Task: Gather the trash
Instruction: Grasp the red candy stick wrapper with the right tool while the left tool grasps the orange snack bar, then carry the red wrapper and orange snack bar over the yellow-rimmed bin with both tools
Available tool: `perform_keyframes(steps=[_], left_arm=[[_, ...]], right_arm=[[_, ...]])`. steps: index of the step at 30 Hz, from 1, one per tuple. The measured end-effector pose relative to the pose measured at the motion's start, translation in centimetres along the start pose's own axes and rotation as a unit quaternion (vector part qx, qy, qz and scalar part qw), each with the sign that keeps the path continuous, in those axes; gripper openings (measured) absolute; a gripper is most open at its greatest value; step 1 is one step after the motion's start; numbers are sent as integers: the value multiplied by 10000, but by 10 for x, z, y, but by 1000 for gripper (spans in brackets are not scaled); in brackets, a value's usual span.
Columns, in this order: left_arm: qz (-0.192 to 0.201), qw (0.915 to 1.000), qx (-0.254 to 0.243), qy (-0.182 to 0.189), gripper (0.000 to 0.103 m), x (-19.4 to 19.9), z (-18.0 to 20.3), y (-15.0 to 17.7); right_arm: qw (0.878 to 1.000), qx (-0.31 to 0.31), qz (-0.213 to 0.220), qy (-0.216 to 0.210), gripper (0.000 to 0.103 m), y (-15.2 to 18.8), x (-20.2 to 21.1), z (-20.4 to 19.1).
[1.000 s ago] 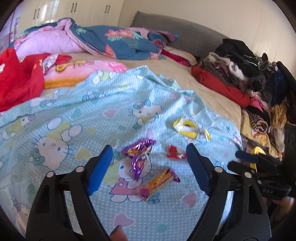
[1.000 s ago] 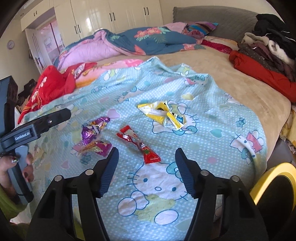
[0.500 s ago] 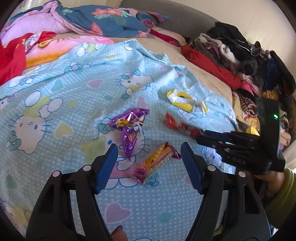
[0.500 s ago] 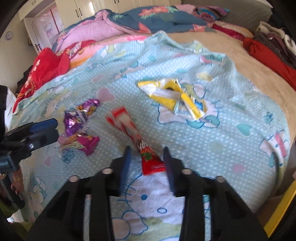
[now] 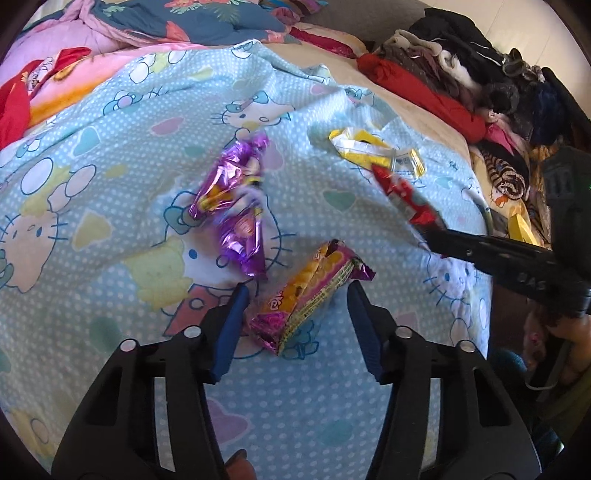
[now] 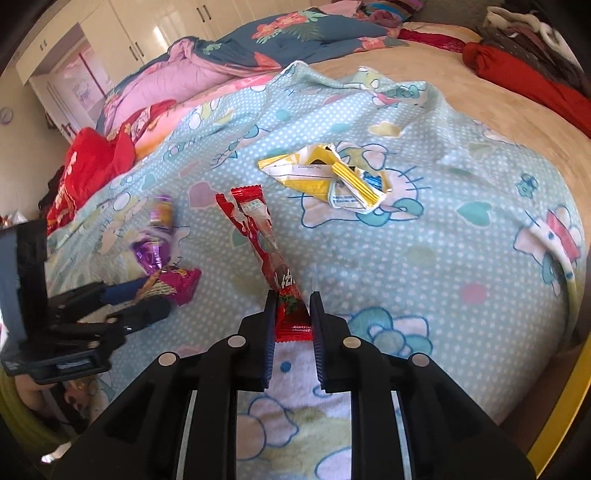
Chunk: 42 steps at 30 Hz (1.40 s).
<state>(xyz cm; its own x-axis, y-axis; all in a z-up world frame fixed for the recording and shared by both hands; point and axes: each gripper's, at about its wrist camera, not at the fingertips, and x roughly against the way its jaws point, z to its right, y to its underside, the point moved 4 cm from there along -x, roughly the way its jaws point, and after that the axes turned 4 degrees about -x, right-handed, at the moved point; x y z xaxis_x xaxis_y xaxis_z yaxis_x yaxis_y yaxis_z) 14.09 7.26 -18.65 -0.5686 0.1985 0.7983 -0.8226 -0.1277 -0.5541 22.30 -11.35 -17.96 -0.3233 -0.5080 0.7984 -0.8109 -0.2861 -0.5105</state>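
1. On the bed, a soft light-blue blanket point(image 5: 110, 122) with white dots and cartoon cats carries four pieces of crinkly wrapper trash.
2. Left tongs point(image 5: 295, 295) sit low over a magenta and yellow snack wrapper point(image 5: 310, 295); their blue-padded jaws have just been closing, yet both pads stand clear of the wrapper that lies between them.
3. Right tongs point(image 6: 291, 306) are closed on the near end of a long, narrow red wrapper point(image 6: 266, 240), glossy with crimped ends; its far end slants up off the blanket.
4. A shiny purple foil wrapper point(image 5: 236, 206), twisted and creased, lies just beyond the magenta one, its upper part blurred.
5. A crumpled yellow and white wrapper point(image 6: 332, 177), folded into flat pleats, rests farther up the blanket, apart from the rest.
6. Only the left view shows the heap of dark, red and striped clothes point(image 5: 480, 85) at the bed's far side.
7. Only the right view shows the white wardrobe doors point(image 6: 147, 33), the bunched red cloth point(image 6: 88, 162) and a yellow rim point(image 6: 565, 421) at the lower right edge.
8. Each view catches the other tongs from the side.
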Motion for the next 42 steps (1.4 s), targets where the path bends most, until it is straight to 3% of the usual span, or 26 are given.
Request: perform_keyframes(steps=[3,5,7,22,42], left_arm=[[-27,10000,34,-80,26,1,-1,0],[-40,10000,71,-44,22,2,-1,-1],[-29,10000,69,46,5,4,3,-1],[304,9982,-382,334,5,30,60,-20],[539,9912,-1009,663,5,46,145,-38]], right_arm=[[9999,-50,61,-63,17,3,8,-2],[9999,-72,95,-81,17,6,14,-3],[9998,-116,137,-99,17,9,19,-3],[9977,-365,565,-82,17,21,68,7],[9876,-968,1230,146,17,43,142,59]])
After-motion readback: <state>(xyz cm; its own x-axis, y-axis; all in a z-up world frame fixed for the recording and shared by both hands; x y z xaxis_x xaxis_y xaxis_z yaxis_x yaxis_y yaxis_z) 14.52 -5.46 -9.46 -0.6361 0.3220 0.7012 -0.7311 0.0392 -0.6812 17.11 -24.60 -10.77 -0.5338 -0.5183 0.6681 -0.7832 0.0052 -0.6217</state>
